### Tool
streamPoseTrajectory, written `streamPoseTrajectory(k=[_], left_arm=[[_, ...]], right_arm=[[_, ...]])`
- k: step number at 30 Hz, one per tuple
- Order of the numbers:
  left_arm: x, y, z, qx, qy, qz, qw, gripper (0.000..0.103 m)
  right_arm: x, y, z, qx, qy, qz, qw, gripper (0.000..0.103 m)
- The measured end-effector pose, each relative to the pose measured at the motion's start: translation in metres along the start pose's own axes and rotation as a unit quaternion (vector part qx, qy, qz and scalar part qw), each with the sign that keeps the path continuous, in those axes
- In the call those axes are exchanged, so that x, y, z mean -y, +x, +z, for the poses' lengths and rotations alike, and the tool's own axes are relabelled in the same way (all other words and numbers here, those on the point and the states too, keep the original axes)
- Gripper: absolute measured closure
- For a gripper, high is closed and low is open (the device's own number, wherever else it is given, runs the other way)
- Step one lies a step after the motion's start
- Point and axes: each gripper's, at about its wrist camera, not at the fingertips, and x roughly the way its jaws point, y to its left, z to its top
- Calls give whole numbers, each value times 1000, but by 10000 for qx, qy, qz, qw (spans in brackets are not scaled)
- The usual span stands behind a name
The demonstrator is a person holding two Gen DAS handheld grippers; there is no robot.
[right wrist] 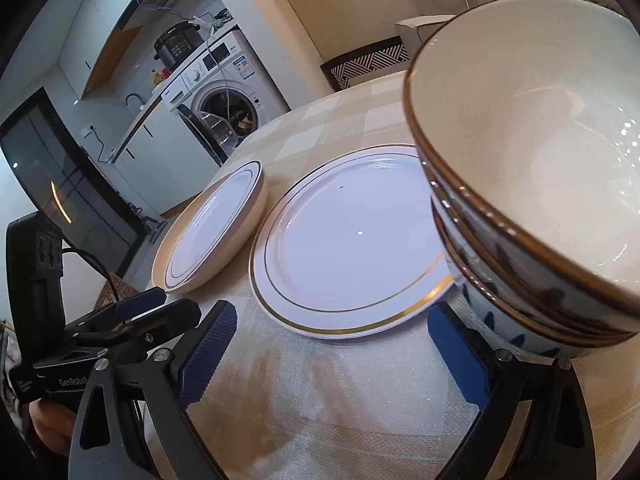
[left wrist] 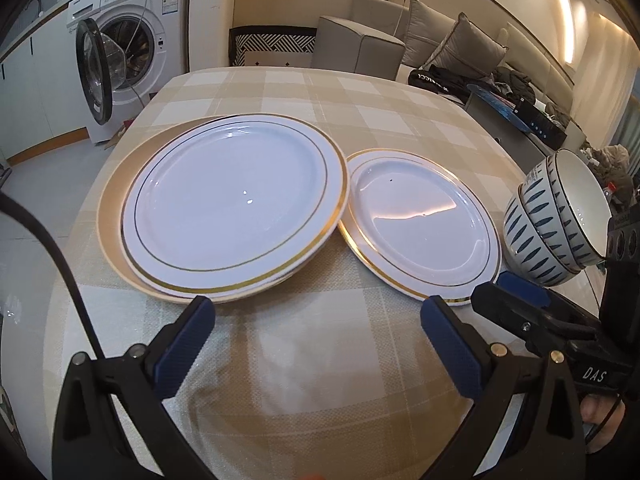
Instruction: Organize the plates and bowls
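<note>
A stack of large gold-rimmed white plates (left wrist: 234, 208) lies on the checked tablecloth, and also shows in the right wrist view (right wrist: 212, 232). A smaller stack of gold-rimmed plates (left wrist: 420, 220) lies to its right, partly under the large stack's edge, and shows again in the right wrist view (right wrist: 344, 244). A stack of blue-patterned bowls (left wrist: 560, 216) stands at the right, close in the right wrist view (right wrist: 528, 184). My left gripper (left wrist: 316, 344) is open and empty in front of the plates. My right gripper (right wrist: 332, 344) is open and empty beside the bowls.
The table (left wrist: 320, 92) has a rounded far edge. A washing machine (left wrist: 128, 40) with an open door stands beyond it at the left. A grey sofa (left wrist: 440, 40) with cushions stands at the back right. The right gripper's body (left wrist: 560, 320) shows near the bowls.
</note>
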Motion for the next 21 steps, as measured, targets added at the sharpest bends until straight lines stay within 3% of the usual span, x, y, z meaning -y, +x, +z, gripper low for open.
streamPoseTrajectory(k=[5,15,21], left_arm=[[-3,-1,-1,-1,-61,-22,10000,0],[-16,2,-6,-70,-223,83,9997,0],[-18,5,-10,-126,-352,32,9993,0]], right_arm=[[-6,6,2,22,54,219,9997,5],[-13,12,3,63,46,85,9999,5],[-19,9,1,-146,-98,57,9998,5]])
